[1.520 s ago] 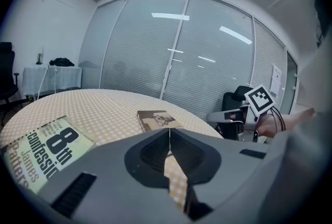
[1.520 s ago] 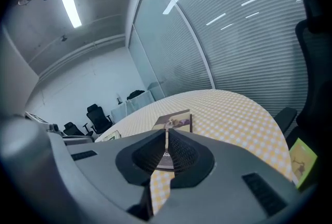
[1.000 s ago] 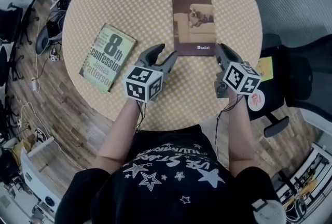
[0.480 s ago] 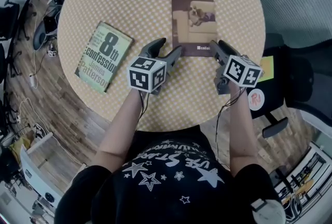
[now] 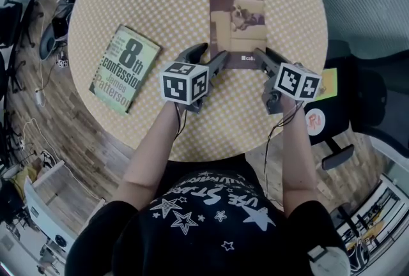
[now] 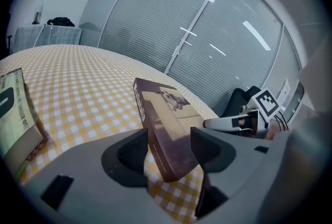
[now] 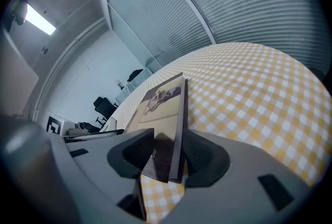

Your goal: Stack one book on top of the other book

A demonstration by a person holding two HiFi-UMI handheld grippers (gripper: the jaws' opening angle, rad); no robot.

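I have both grippers at the near end of the brown book, which lies flat on the table straight ahead of me, its long axis running away from me.

The left gripper has its jaws well apart around the book's near left corner. In the left gripper view that corner sits in the gap, and I judge it is not yet pinched.

The right gripper is at the near right corner with a narrower gap. In the right gripper view the book's edge stands between the pads, close to both. I read those jaws as open too, though contact is hard to rule out.

The green book lies well apart to the left, flat, cover up, its long axis slanted against the brown one's. So once gripped, the brown book has to travel left and turn to match. My left gripper is the nearer one to that target.
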